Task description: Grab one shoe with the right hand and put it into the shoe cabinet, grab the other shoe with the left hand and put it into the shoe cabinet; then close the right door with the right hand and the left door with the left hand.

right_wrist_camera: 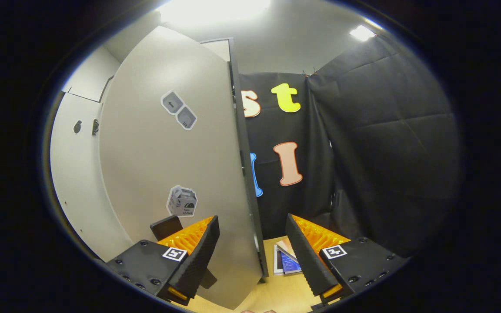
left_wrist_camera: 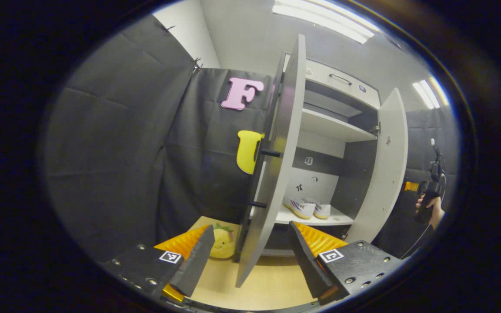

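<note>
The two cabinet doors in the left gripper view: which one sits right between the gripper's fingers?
The left door, seen edge-on with dark handles, stands between them. The right door hangs open farther off, past the shoes.

cabinet shelf (left_wrist_camera: 333, 220), two shoes (left_wrist_camera: 308, 208) on it

My right gripper (right_wrist_camera: 252, 248) is spread wide, its fingers on either side of the right door's (right_wrist_camera: 176, 165) edge without touching it. The door bears three stickers (right_wrist_camera: 182, 201). Booklets (right_wrist_camera: 286, 261) lie on the wooden floor (right_wrist_camera: 276, 291) beyond.
</note>
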Demonstrator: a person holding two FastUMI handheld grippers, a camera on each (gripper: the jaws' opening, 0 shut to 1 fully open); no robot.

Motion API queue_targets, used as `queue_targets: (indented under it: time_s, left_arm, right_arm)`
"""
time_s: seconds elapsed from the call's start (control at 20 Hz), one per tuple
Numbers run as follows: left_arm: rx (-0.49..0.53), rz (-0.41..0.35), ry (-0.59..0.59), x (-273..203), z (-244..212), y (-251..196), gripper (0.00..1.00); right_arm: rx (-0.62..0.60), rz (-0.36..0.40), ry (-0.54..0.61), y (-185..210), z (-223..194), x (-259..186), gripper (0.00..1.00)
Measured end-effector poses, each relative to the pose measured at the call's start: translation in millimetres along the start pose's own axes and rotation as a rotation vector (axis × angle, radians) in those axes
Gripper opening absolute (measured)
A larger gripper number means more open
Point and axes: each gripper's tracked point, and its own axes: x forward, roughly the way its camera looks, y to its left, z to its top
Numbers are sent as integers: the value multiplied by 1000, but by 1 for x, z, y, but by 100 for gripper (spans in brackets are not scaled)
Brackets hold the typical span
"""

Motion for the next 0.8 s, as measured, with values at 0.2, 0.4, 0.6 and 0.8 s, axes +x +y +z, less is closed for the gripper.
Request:
queue_targets:
  time_s: [0.2,0.4,0.6,0.8]
  left_arm:
    - [24,64,-8,-11,5,25,98]
    - [27,140,-14,-20,10,53,97]
    - [66,199,-24,-9,19,81,98]
    - [90,206,-21,18,25,100,98]
  right_arm:
    - [34,100,26,51,-11,23,97]
    - [8,71,6,57,-5,35,97]
    - [25,28,5,45,-7,25,98]
    - [32,-36,-4,24,-9,-3,98]
